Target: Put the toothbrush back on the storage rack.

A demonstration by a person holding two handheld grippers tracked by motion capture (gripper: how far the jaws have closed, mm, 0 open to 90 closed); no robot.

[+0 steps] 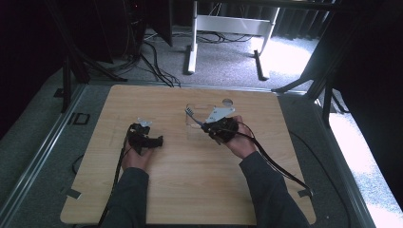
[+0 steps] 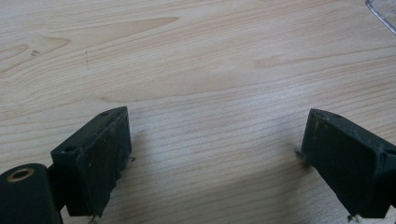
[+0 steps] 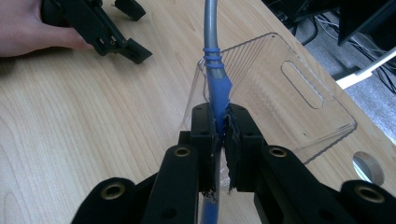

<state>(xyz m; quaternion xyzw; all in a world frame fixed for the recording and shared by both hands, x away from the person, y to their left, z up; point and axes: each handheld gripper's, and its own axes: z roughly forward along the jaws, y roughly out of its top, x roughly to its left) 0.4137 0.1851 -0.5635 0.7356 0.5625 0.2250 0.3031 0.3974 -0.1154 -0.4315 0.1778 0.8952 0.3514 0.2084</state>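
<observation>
My right gripper (image 3: 222,122) is shut on the blue grip of a blue and grey toothbrush-like stick (image 3: 217,86). The stick runs forward over the near wall of a clear plastic tray (image 3: 299,121) that lies on the wooden table. In the high view the right gripper (image 1: 205,126) sits at the tray's (image 1: 199,108) near edge, and the stick's tip (image 1: 190,112) points up and left. My left gripper (image 2: 215,140) is open over bare wood with nothing between its jaws. It rests at the table's left middle (image 1: 148,134), well apart from the tray.
The wooden table (image 1: 190,190) has a round hole (image 1: 227,101) near its far edge, just beyond the tray. Cables trail from both grippers toward the near edge. Desk legs and cables lie on the floor (image 1: 223,57) beyond the table.
</observation>
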